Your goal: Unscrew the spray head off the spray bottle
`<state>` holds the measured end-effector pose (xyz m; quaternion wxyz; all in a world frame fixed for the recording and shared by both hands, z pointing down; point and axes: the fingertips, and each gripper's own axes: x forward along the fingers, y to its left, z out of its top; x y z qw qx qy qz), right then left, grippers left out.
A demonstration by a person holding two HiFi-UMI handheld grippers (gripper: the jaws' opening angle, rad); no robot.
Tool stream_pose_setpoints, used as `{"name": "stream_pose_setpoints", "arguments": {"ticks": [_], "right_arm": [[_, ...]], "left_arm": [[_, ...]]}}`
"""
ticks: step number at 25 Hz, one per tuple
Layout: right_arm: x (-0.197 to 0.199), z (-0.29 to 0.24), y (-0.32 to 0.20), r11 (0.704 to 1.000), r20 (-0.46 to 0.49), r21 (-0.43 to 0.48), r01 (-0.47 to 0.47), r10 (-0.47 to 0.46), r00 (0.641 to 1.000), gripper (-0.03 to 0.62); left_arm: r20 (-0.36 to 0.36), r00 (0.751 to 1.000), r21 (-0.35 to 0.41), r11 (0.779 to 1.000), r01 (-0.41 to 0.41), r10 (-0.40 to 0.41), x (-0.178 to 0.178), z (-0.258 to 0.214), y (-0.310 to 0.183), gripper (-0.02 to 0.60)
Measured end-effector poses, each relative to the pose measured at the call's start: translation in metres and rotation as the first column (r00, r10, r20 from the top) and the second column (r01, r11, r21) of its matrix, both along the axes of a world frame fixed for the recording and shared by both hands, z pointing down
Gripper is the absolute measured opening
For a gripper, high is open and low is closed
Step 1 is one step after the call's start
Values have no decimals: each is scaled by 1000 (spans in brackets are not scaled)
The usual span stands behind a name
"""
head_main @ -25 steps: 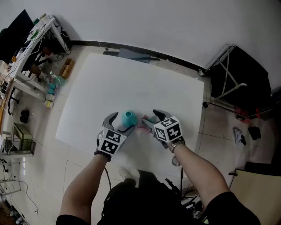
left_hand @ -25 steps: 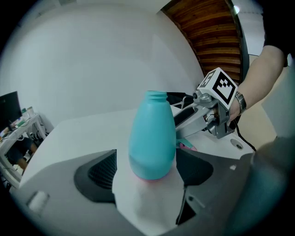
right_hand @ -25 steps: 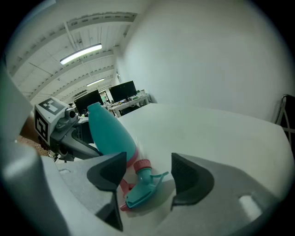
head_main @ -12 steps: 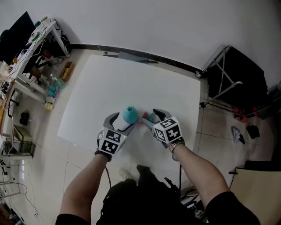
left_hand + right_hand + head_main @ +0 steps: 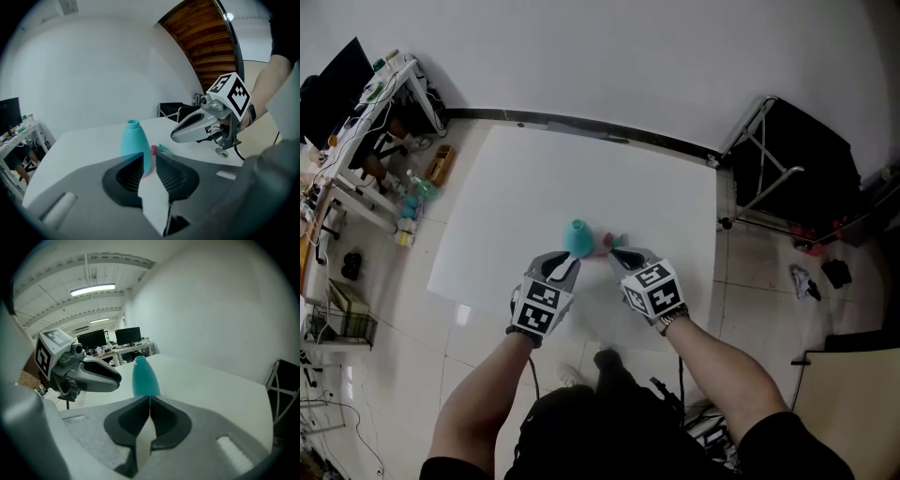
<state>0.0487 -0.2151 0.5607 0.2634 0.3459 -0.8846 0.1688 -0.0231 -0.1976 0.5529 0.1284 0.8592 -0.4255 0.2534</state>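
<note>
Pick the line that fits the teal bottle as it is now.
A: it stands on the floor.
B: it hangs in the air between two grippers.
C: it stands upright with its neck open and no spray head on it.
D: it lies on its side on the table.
C: the bottle stands upright on the table with its neck bare and open, and the spray head lies beside its base.

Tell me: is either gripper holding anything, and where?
Nothing is held. Left gripper jaws have just been closing on nothing; right gripper is shut, empty; the bottle stands free.
</note>
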Motion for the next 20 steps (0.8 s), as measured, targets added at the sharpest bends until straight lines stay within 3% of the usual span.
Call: {"name": "stream_pose_setpoints", "arguments": {"ticks": [3,20], "right_arm": [[-4,-7,8,1000,-13,26,-11,11,1000,-6],[-20,-48,56,993,-14,108,-50,52,999,-8]], "left_arm": [[-13,1000,14,1000,-11,12,3,-7,7,15],[-38,997,63,996,-70,72,17,-45,46,14]]}}
